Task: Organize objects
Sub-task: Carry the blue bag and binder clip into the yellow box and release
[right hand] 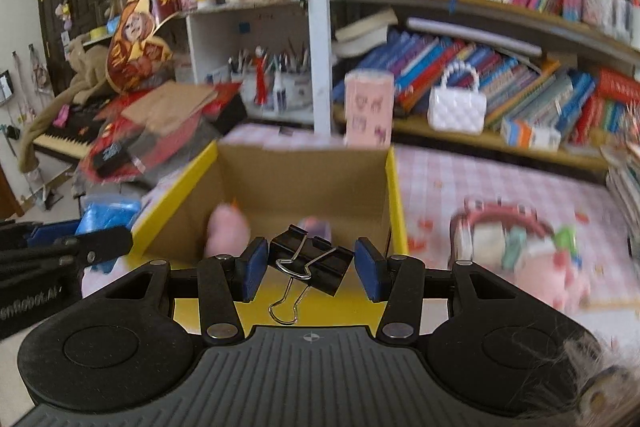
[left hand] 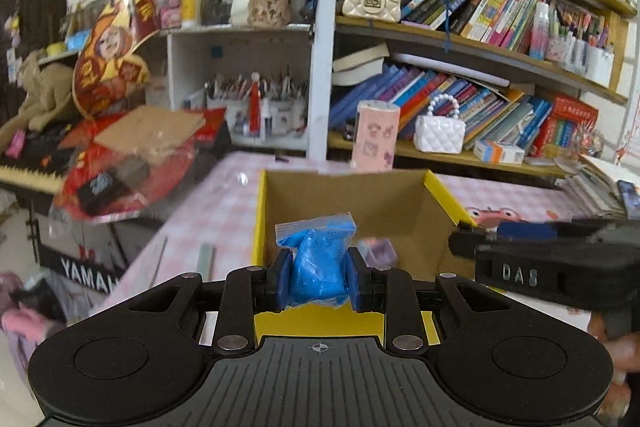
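Note:
My left gripper (left hand: 319,277) is shut on a small plastic bag of blue clay (left hand: 318,259) and holds it over the near edge of a yellow cardboard box (left hand: 260,211). My right gripper (right hand: 312,269) is open, with gaps between its blue pads (right hand: 252,273) and a black binder clip (right hand: 310,263) that hangs between them over the box's near edge (right hand: 394,187). A pink object (right hand: 226,231) and a small purple item (left hand: 380,251) lie inside the box. The right gripper shows in the left wrist view (left hand: 552,251); the left one shows in the right wrist view (right hand: 60,247).
The box stands on a pink checked tablecloth (left hand: 224,203). A pink toy basket with small items (right hand: 516,243) lies to the right. A pink canister (left hand: 376,135), white purses and bookshelves (left hand: 480,67) stand behind. A keyboard piled with packets (left hand: 120,163) is at left.

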A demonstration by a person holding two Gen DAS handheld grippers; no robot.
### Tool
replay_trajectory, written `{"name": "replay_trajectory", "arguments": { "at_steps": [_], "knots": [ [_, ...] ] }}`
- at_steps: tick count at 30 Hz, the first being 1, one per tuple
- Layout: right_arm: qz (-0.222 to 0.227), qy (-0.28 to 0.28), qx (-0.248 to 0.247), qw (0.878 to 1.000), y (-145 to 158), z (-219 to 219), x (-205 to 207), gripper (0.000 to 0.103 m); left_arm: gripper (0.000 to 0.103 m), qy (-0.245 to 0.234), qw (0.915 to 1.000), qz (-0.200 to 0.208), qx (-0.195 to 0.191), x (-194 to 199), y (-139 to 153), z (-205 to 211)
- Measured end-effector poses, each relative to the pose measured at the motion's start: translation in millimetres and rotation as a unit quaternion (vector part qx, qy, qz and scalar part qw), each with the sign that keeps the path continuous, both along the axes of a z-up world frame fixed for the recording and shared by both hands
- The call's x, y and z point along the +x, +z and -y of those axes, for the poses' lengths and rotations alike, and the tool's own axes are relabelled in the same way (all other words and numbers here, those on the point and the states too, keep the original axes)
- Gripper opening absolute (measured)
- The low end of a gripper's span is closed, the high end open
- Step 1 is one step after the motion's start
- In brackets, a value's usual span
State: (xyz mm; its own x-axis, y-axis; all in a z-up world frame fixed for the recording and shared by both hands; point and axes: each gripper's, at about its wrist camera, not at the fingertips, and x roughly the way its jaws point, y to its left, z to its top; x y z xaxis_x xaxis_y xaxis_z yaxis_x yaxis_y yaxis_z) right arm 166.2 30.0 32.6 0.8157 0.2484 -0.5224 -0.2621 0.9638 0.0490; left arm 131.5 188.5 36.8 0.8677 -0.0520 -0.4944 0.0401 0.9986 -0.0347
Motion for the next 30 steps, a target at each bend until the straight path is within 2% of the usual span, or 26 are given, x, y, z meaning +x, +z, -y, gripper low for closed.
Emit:
{"name": "replay_trajectory", "arguments": {
  "at_steps": [5,9,15,21,26,30],
  "knots": [
    [0.000,0.018,-0.021,1.000,-3.3,-1.7,55.2,0.045,0.026,0.003,0.9998,-0.012,0.016,47.3,-8.9,11.4],
    [-0.008,0.031,-0.046,0.998,-16.4,-3.8,90.0,0.045,0.026,0.004,0.9988,-0.038,0.031,77.9,-24.0,18.5],
    [-0.059,0.072,-0.080,0.992,-39.7,-12.0,131.4,0.045,0.026,0.001,0.9951,-0.080,0.058,109.3,-46.9,29.1],
    [-0.110,0.104,-0.105,0.983,-60.6,-20.3,152.4,0.045,0.027,-0.003,0.9912,-0.110,0.073,125.6,-64.5,33.6],
    [-0.117,0.118,-0.140,0.976,-64.6,-28.9,155.7,0.045,0.027,0.000,0.9892,-0.127,0.074,132.7,-72.9,33.5],
    [-0.117,0.119,-0.147,0.975,-65.3,-29.2,156.9,0.046,0.029,0.004,0.9901,-0.118,0.075,129.5,-71.4,34.9]
  ]
}}
